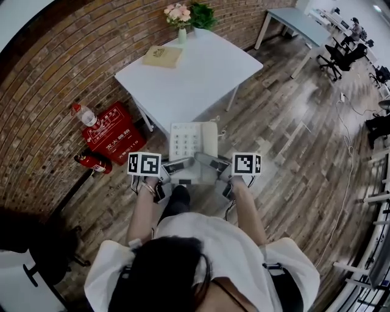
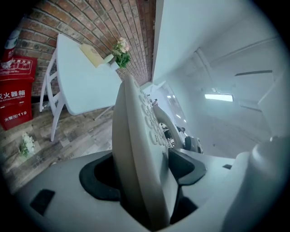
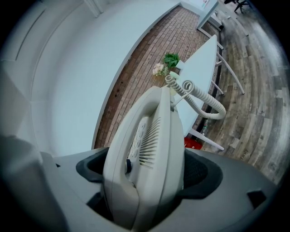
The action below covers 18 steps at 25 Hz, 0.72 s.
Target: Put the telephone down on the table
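Observation:
A white desk telephone (image 1: 192,145) hangs in the air over the wooden floor, just short of the near corner of the white table (image 1: 201,73). My left gripper (image 1: 175,167) is shut on its left side and my right gripper (image 1: 212,164) on its right side. In the left gripper view the telephone (image 2: 136,145) stands edge-on between the dark pads, keypad facing right, with the table (image 2: 81,81) ahead. In the right gripper view the telephone (image 3: 152,154) fills the jaws, and its coiled cord (image 3: 201,102) loops out towards the table (image 3: 204,63).
On the table lie a tan book (image 1: 162,56) and a vase of flowers (image 1: 181,18) at the far edge. A red fire-equipment box (image 1: 116,134), a bottle (image 1: 85,114) and an extinguisher (image 1: 91,159) stand by the brick wall. A second desk (image 1: 298,21) and office chairs (image 1: 341,58) stand far right.

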Tool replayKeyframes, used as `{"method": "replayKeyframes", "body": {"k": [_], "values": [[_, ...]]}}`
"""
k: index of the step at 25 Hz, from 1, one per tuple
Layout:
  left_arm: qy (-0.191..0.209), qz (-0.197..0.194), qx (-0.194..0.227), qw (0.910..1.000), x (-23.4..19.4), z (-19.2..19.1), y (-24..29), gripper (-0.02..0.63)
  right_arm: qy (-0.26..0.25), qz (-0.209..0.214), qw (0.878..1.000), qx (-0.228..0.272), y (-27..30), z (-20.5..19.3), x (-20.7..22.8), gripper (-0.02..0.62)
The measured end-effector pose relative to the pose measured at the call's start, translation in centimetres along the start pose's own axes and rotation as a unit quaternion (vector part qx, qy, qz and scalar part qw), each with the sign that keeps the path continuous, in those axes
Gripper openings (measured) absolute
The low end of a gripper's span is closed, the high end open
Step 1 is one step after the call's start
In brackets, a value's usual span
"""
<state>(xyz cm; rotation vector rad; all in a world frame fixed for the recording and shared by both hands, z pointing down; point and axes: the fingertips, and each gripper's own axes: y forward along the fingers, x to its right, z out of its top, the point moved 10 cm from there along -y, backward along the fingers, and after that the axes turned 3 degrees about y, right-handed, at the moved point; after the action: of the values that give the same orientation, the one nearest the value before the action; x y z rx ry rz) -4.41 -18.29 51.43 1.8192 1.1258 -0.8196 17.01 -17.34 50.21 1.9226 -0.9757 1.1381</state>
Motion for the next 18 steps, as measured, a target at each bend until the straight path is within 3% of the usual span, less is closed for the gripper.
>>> {"method": "replayKeyframes", "body": {"k": [18], "values": [[0.004, -0.009, -0.019, 0.9998, -5.9, 11.8, 0.2, 0.327, 0.006, -0.008, 1.0, 0.018, 8.5, 8.8, 1.6, 0.44]]}}
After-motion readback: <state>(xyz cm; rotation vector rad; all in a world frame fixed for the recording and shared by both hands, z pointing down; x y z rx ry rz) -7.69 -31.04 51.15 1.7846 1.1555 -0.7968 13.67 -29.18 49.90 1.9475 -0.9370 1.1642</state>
